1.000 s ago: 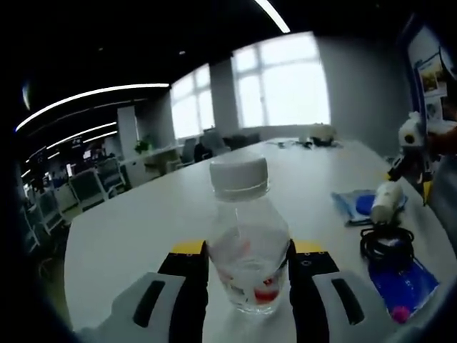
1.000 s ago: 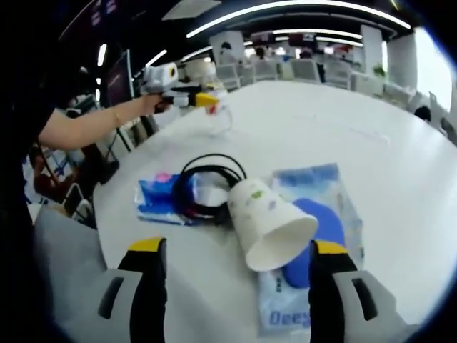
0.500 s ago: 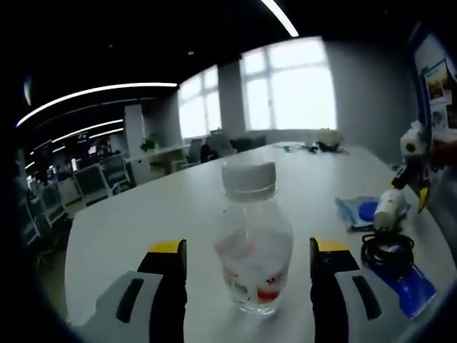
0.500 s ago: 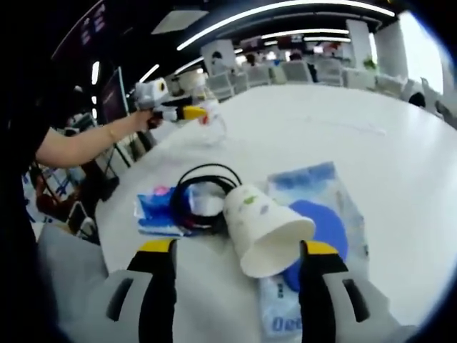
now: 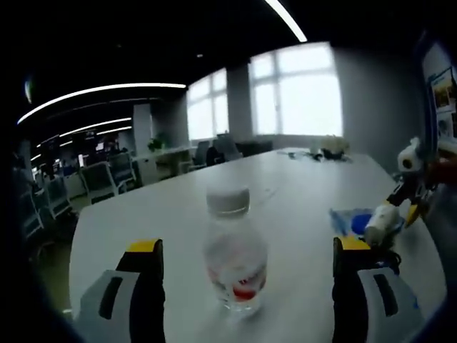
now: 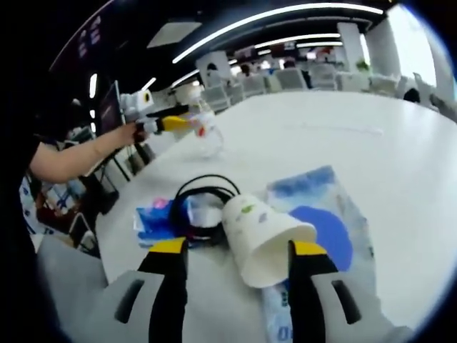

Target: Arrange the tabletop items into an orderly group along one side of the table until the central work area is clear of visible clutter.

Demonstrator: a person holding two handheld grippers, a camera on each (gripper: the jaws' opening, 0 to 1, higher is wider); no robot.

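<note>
Since a second ago the left tongs (image 5: 246, 286) have let go of the water bottle (image 5: 233, 260) and spread wide, their jaws now well clear of it on either side, while the right tongs (image 6: 233, 282) have narrowed around the paper cup (image 6: 262, 232).

In the left gripper view, the bottle stands upright on the white surface (image 5: 143, 229) between the open jaws, white cap on top, touching neither jaw. To the right of the bottle, beyond the right jaw, lies a blue packet (image 5: 348, 219), and the right tongs (image 5: 400, 204) reach in above it with the cup at their tip. Far behind the bottle, office chairs (image 5: 118, 175) and bright windows (image 5: 296, 89) close the room.

In the right gripper view, the cup lies on its side between the jaws, mouth toward the camera; the jaws sit close beside its walls, but whether they press it I cannot tell. Under and right of the cup lies a clear packet with a blue disc (image 6: 321, 232). Just left of the cup is a coiled black cable (image 6: 196, 204) resting on a smaller blue packet (image 6: 153, 218). Farther off, beyond the cable, the bottle (image 6: 209, 136) stands near the surface's edge, with the left tongs (image 6: 171, 123) held by a hand (image 6: 128, 132) beside it.
</note>
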